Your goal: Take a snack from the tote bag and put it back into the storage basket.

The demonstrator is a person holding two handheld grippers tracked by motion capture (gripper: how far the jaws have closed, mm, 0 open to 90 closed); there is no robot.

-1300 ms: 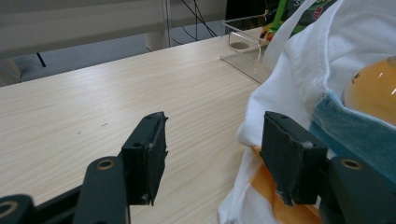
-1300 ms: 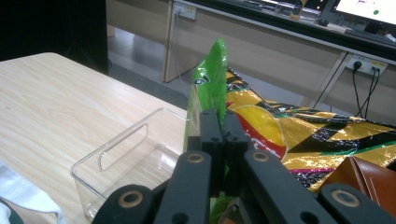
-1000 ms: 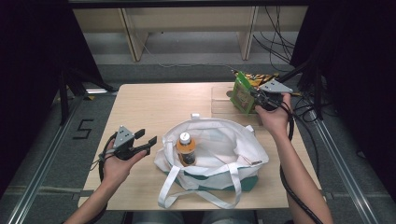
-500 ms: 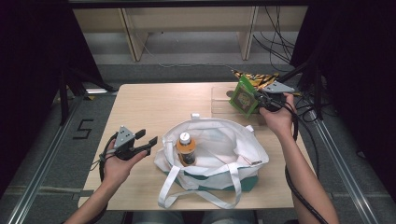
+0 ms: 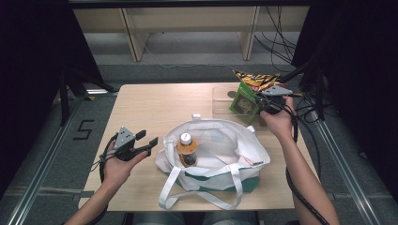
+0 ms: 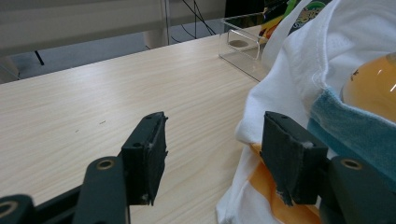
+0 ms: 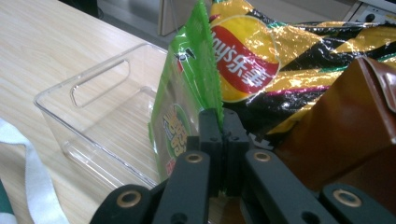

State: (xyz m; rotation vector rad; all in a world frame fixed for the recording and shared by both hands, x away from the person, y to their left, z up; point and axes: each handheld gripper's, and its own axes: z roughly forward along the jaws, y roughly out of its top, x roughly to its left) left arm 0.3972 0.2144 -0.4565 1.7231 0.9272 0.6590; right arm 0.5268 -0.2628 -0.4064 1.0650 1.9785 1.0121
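A white tote bag (image 5: pixel 220 150) lies open on the wooden table (image 5: pixel 159 108) with an orange-capped drink bottle (image 5: pixel 187 149) upright inside it. My right gripper (image 5: pixel 259 103) is at the back right, shut on the crimped edge of a green snack bag (image 5: pixel 244 102) and holding it over a clear plastic bin (image 5: pixel 224 99). In the right gripper view the jaws pinch the green snack bag (image 7: pixel 189 93) edge tightly. My left gripper (image 5: pixel 146 140) rests open beside the tote's left side; nothing is between its pads (image 6: pixel 149 156), and the tote (image 6: pixel 299 70) lies just to the right.
A yellow chip bag (image 5: pixel 256 79) sits behind the green one, beside a brown pouch (image 7: pixel 345 121). The clear bin (image 7: pixel 102 112) has a handle slot and looks empty on its near side. Cables trail at the table's right edge.
My right gripper has shifted the green snack bag a little left and toward me, off the pile. The left gripper has stayed put.
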